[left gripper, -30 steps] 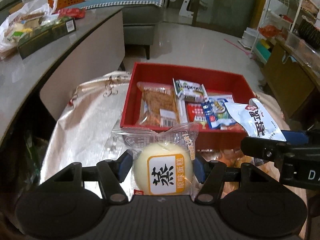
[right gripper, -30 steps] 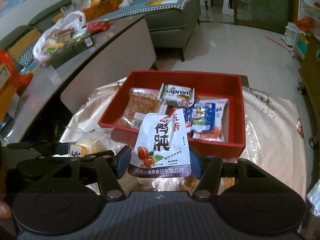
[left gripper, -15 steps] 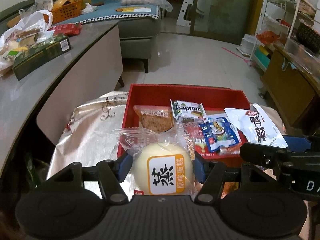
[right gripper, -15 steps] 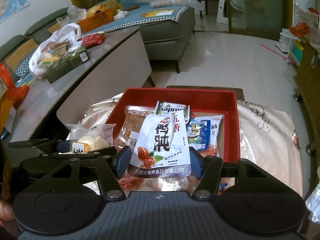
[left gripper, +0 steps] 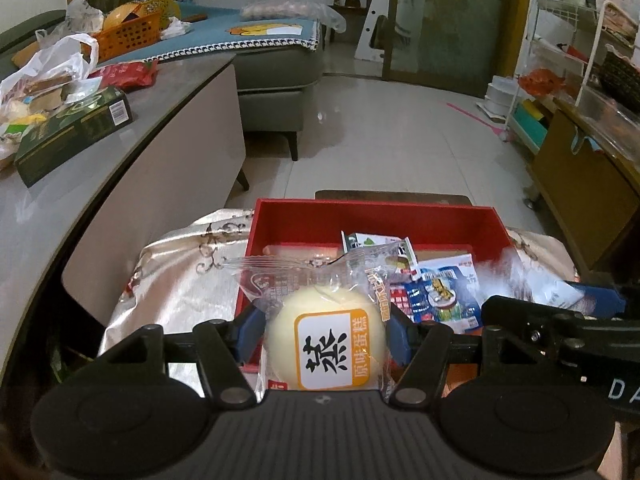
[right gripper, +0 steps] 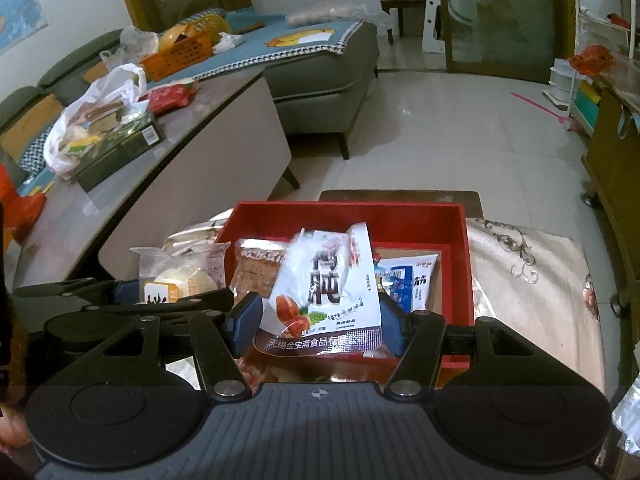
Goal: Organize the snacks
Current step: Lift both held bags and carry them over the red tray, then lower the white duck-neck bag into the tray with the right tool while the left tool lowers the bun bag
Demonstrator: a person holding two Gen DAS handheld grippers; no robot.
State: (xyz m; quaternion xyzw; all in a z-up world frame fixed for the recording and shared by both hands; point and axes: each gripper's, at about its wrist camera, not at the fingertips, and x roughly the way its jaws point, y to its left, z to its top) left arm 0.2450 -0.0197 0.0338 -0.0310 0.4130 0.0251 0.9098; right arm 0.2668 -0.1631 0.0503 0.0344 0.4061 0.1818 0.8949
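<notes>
My left gripper (left gripper: 326, 336) is shut on a wrapped round steamed cake (left gripper: 328, 340) with an orange label, held above the near left corner of the red box (left gripper: 376, 216). My right gripper (right gripper: 320, 320) is shut on a white snack pouch (right gripper: 326, 292) with black characters, held over the near edge of the red box (right gripper: 348, 212). The box holds several snack packets, among them a blue one (left gripper: 440, 300) and a brown one (right gripper: 256, 268). The cake also shows in the right wrist view (right gripper: 176, 284).
The box sits on a small table with a shiny patterned cloth (left gripper: 180, 280). A long grey counter (left gripper: 80, 168) at left carries a dark green box (left gripper: 72, 132) and a plastic bag (right gripper: 92, 120). A grey sofa (right gripper: 320, 72) stands behind; a wooden cabinet (left gripper: 580, 184) at right.
Both grippers have risen and tilted up with their snacks still held, so the red box now sits lower and smaller in both views.
</notes>
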